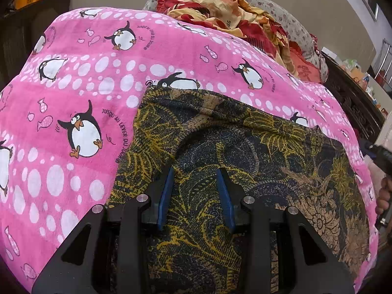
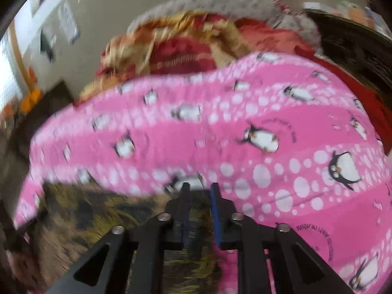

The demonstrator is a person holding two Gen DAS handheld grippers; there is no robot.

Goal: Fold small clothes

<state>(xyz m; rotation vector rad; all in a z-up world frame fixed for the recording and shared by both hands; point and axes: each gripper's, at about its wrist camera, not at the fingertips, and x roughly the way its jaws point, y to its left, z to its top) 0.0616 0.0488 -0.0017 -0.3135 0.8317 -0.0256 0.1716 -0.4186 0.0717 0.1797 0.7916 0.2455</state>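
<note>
A: Where is the garment?

B: The dark garment (image 1: 245,147) with the yellow and tan floral print lies spread on the pink penguin sheet (image 1: 85,85), near the camera and reaching toward the right edge of the sheet.

A: And the left tongs (image 1: 196,171)?

B: Low over the garment, blue pads parted, with patterned cloth showing in the gap. Nothing is pinched between them.

A: The right tongs (image 2: 199,186)?

B: Their view is blurred. The two fingers stand a little apart, tips over the far edge of the garment (image 2: 98,215) where it meets the sheet (image 2: 269,122) (whether any cloth sits between them I cannot tell). In the left view they show only as a dark blur at the right edge.

A: Anything behind?

B: A heap of red and orange bedding (image 1: 232,14) at the far side.
</note>
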